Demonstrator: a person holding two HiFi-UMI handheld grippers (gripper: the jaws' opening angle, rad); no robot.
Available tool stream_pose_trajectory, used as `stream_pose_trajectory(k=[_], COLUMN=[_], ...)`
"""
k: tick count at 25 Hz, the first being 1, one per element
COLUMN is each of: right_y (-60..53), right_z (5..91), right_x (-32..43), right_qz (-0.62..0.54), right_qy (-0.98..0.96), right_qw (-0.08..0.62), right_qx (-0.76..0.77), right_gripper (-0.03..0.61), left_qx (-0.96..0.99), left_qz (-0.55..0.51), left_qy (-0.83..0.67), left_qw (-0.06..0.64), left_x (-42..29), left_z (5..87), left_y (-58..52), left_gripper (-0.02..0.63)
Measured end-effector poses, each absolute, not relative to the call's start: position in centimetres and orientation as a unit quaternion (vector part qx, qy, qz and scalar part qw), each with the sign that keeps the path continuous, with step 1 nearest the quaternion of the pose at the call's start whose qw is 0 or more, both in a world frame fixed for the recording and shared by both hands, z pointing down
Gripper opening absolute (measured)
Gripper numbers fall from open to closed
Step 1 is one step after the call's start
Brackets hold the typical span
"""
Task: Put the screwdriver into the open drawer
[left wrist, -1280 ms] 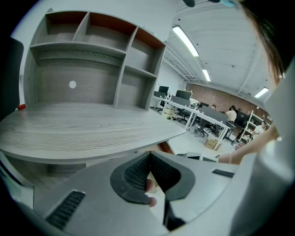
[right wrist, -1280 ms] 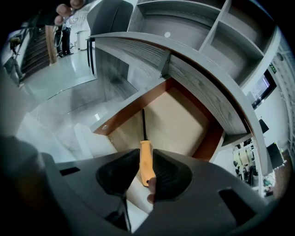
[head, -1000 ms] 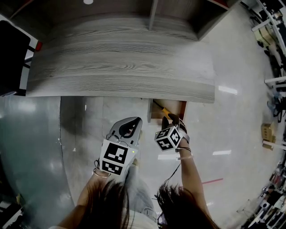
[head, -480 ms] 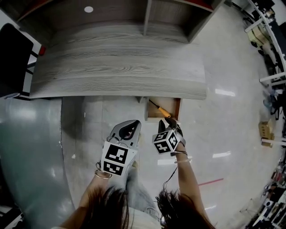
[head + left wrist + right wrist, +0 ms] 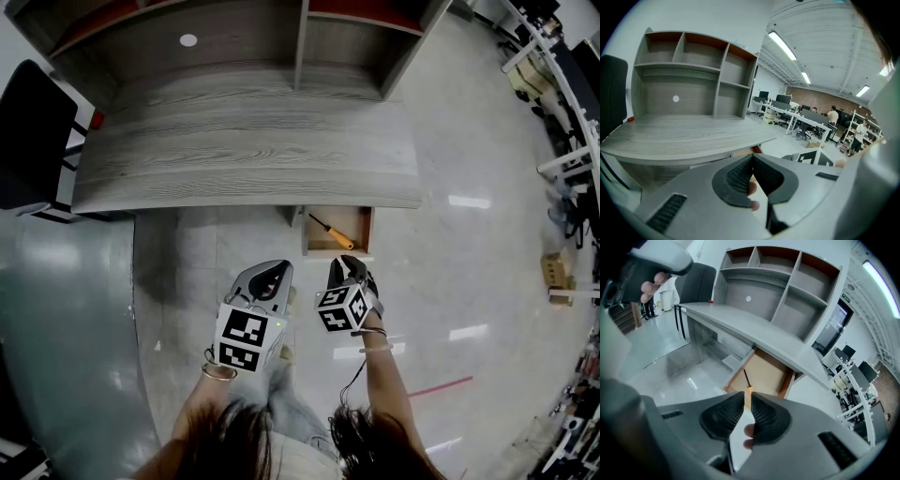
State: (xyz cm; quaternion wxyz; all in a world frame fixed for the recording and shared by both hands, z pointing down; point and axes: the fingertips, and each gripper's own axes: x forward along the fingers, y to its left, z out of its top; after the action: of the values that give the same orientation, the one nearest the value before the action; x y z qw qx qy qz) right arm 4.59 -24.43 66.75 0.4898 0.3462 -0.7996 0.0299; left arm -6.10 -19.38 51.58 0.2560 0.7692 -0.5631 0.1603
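Note:
The screwdriver (image 5: 331,231), with a black shaft and an orange handle, lies inside the open wooden drawer (image 5: 367,230) under the desk's front edge. In the right gripper view its shaft (image 5: 746,378) shows on the drawer's floor (image 5: 766,371) just past the jaws. My right gripper (image 5: 349,265) hangs just in front of the drawer, clear of it, jaws a narrow gap apart and holding nothing (image 5: 747,398). My left gripper (image 5: 270,274) is beside it to the left over the floor, its jaws meeting at the tips with nothing between them (image 5: 752,158).
The grey wooden desk (image 5: 244,159) carries a shelf unit (image 5: 300,37) along its back. A black chair (image 5: 33,136) stands at the desk's left end. Glossy floor lies around me; office desks and people are far to the right (image 5: 825,122).
Both grippers have drawn back from the drawer toward me. The screwdriver stays lying in the drawer, now clear of the right gripper's tips.

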Motion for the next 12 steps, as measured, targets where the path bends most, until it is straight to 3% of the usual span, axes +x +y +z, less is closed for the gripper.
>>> stream_pose_trajectory(k=[12], right_y=[-21.4], right_z=[63.1], right_x=[5.7], right_qz=[0.026], right_qy=[-0.797], right_qw=[0.462], right_qx=[0.387], right_gripper=[0.043], left_qx=[0.777], left_qz=[0.161], left_qy=[-0.558], left_qw=[0.243], left_x=[-4.9], left_z=[49.3], left_y=[-16.0], left_gripper=[0.015])
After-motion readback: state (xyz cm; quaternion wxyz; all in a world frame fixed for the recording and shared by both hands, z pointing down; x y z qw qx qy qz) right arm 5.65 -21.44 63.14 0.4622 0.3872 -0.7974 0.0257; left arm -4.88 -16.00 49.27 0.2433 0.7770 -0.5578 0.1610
